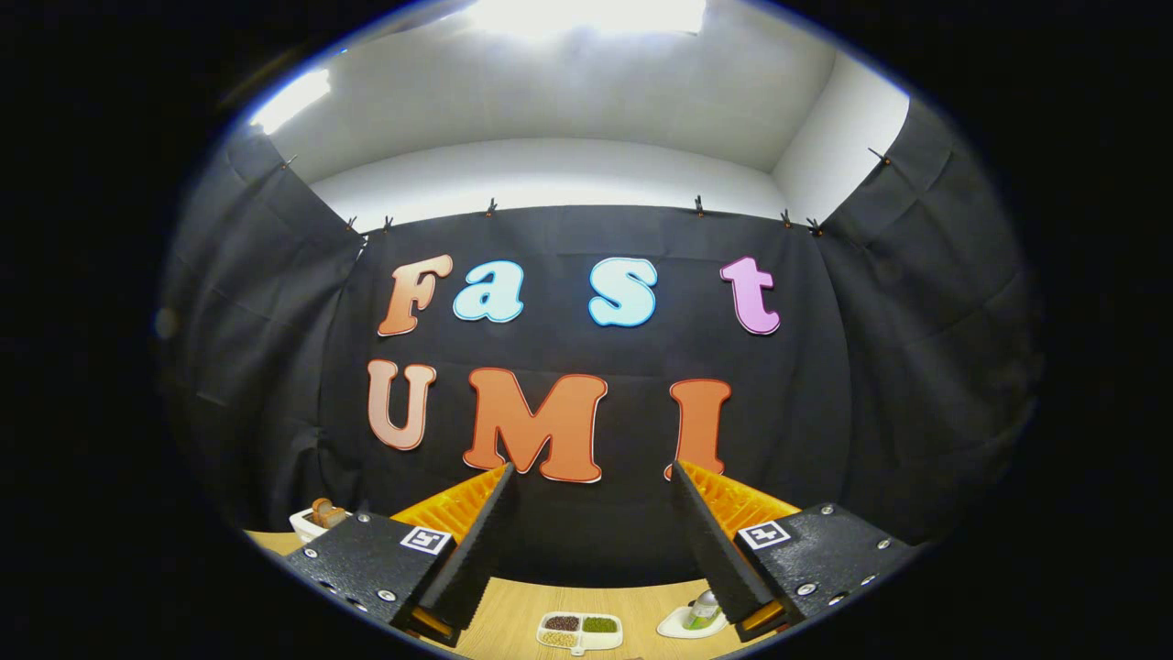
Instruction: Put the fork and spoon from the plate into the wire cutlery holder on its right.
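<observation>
My gripper [591, 477] is held high and level, pointing at the booth's back wall, with its two fingers wide apart and nothing between them. Far below, between the fingers, lies the wooden table [513, 610]. By the right finger's base sits a small white dish [683, 625] holding a greenish, shiny object [703, 610]; I cannot tell what that object is.
A white divided tray [579, 631] with dark, green and pale fillings lies on the table between the fingers. A white container [307, 524] with a brown object in it stands at the far left of the table, beside the left finger.
</observation>
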Demonstrator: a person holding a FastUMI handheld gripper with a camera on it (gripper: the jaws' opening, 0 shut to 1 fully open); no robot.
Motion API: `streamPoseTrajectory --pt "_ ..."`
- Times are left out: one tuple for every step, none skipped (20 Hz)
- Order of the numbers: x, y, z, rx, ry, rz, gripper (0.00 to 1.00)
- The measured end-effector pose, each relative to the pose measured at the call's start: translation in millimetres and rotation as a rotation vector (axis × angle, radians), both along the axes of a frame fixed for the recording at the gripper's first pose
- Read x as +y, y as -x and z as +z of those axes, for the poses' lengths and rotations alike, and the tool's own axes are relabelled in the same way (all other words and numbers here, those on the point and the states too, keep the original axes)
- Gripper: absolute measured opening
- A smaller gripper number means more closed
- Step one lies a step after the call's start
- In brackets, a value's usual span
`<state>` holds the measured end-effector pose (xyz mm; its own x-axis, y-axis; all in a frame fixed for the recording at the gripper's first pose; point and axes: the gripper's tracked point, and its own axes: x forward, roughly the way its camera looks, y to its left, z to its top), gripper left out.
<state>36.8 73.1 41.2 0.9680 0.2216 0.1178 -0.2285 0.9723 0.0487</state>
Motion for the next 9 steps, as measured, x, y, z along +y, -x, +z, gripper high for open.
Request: streamPoseTrajectory --pt "0.0 -0.3 0.2 0.000 -0.004 -0.002 0.98" --pt "0.9 -0.1 0.4 0.000 -0.006 -0.003 0.98" --pt "-0.3 -0.6 0.2 0.000 -0.006 -0.007 0.98" --pt "-1.0 -0.2 0.9 -0.002 -0.006 -0.010 0.98" --pt "0.3 -0.5 1.2 0.000 -0.005 -0.012 0.98" --pt "1.7 -0.3 0.9 0.000 -0.006 -0.012 0.98" --pt "1.9 0.3 0.6 0.000 -0.004 -0.015 0.98" --pt "2.9 1.1 0.4 0.001 -0.002 -0.012 0.98" --pt "3.4 1.4 -0.2 0.003 0.003 -0.013 0.98"
